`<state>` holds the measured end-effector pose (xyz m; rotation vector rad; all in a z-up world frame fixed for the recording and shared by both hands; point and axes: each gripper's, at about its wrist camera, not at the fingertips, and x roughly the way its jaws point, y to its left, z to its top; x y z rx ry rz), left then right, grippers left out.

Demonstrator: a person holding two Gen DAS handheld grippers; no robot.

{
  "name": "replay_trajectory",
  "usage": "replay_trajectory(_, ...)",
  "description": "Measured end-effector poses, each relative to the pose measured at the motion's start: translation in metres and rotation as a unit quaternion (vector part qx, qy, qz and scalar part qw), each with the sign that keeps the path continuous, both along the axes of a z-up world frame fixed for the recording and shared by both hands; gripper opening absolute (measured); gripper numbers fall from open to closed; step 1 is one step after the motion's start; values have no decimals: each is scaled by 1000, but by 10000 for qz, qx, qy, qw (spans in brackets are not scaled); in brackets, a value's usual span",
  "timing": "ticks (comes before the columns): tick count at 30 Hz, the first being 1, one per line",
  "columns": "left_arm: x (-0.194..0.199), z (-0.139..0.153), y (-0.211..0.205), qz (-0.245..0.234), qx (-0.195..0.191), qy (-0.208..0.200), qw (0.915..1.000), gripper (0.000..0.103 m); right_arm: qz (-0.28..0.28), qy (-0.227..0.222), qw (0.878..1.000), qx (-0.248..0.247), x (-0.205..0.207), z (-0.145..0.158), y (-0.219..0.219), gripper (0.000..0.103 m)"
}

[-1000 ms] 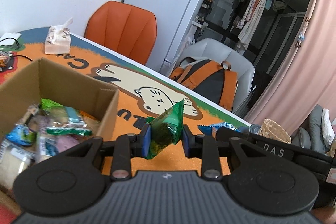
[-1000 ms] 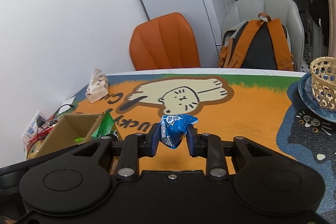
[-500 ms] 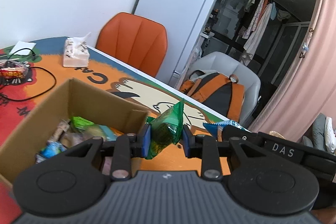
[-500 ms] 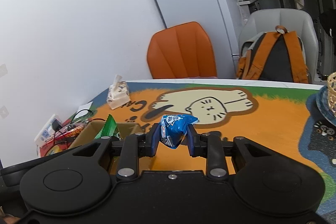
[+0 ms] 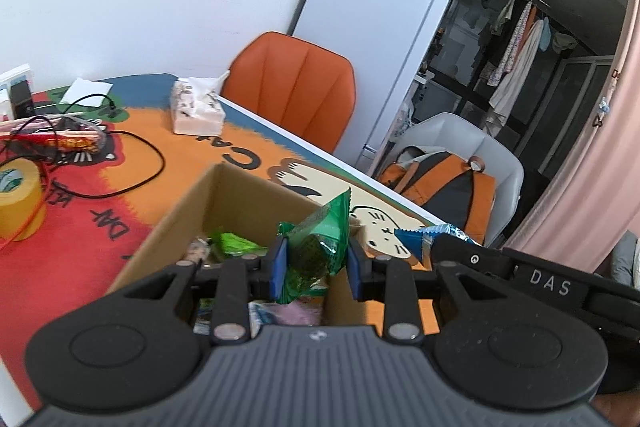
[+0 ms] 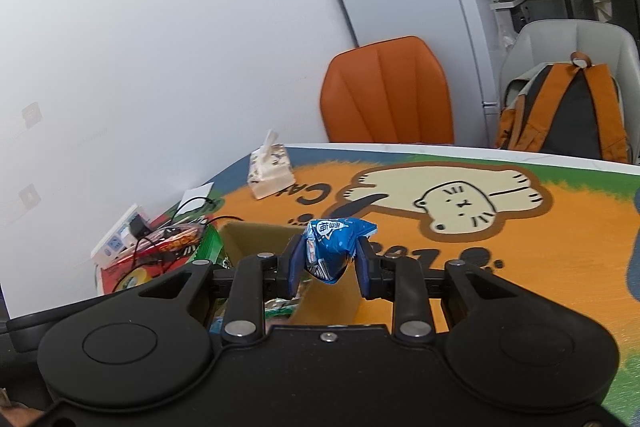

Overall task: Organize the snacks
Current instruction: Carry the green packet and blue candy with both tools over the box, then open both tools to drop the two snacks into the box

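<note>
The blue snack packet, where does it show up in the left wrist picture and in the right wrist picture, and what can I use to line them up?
Left wrist: the blue packet pokes in at right of centre, above the right gripper.
Right wrist: the blue packet sits at centre, between the right gripper's fingers.
Shared landmark: the cardboard box, below the packet in both views.

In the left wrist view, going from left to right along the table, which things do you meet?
Yellow tape roll → tissue pack → green snack in the left gripper → blue snack held by the right gripper.
</note>
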<state>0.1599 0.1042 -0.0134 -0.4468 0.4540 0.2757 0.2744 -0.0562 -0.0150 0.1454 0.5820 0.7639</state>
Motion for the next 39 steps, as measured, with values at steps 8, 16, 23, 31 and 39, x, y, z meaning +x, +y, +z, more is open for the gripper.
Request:
replay_trajectory(8,-14,0,13,89,-45,129,9999,33,113,52,9999,13,-11,0,12,28)
replay_trajectory(16,-35,2,26,159,-47,145,9998,38,202,-27,9998,-42,-28,6,23,28)
replay_trajectory(23,-54,5,34,159,-59,152,9997,55,328,-112,9993,-110,-47,14,33,28)
replay_trajectory(31,-70,6,34,61,-31,196,9998,78,313,-59,9994,-131,-62,19,32,43)
replay_trajectory(39,-78,5,25,-71,-33,297,9995,83,152,-119,9997,-157,-79,26,11,56)
